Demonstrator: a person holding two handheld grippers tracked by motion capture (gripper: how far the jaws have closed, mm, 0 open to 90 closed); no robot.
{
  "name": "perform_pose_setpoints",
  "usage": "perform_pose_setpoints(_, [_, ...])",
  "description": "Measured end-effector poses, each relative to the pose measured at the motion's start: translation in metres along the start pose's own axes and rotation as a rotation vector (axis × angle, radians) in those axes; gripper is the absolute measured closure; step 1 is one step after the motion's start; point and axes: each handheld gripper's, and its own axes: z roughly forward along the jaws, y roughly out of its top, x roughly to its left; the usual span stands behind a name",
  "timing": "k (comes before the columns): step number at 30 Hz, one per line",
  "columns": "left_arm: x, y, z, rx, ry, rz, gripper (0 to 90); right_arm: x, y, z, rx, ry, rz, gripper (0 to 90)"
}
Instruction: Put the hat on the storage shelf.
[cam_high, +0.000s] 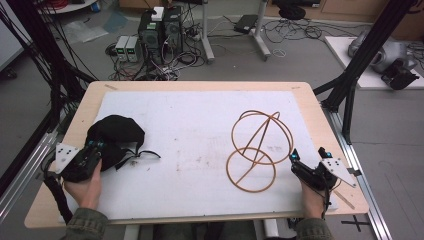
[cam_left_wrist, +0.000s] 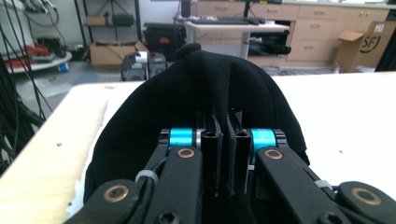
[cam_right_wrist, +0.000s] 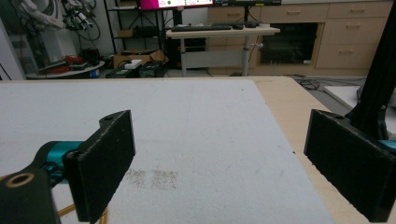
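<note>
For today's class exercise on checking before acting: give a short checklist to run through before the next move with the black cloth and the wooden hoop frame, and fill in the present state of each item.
1. Left gripper has a firm hold on the black cloth: ok, its jaws are shut on a fold of it.
2. Right gripper is free to take something: ok, its jaws stand wide apart with nothing between them.
3. Wooden hoop frame is untouched: ok, it stands apart from the right gripper, to its left.
4. Cloth's loose cord is clear of the frame: ok, it lies well apart.
5. Frame stands steadily on the white mat: cannot tell.
</note>
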Motion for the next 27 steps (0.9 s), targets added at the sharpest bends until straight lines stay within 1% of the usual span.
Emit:
perform_pose_setpoints(2, [-0.001,0.004,-0.002,-0.016,0.002,0.007,86.6,0.001,0.000,0.000,0.000,0.003,0.007,7.9])
perform_pose_setpoints(8, [-0.005,0.017,-0.010,-0.081,0.006,0.012,86.5,0.000,0.000,-0.001,-0.004,0.005,0.003,7.9])
perform_pose_setpoints(10, [-0.006,0.021,-0.012,-0.104,0.001,0.009,86.5,0.000,0.000,-0.001,-0.002,0.003,0.009,7.9])
perform_pose_setpoints(16, [-0.011,0.032,-0.017,-0.157,-0.007,0.020,86.4,-0.001,0.001,-0.002,-0.010,0.007,0.004,7.9])
perform_pose_setpoints(23, [-0.020,0.045,-0.024,-0.220,-0.029,0.025,86.4,-0.003,0.001,-0.003,-0.006,0.001,0.011,7.9])
perform_pose_setpoints(27, [-0.024,0.055,-0.028,-0.259,-0.051,0.024,86.3,-0.004,0.001,-0.004,-0.011,-0.003,0.015,8.0])
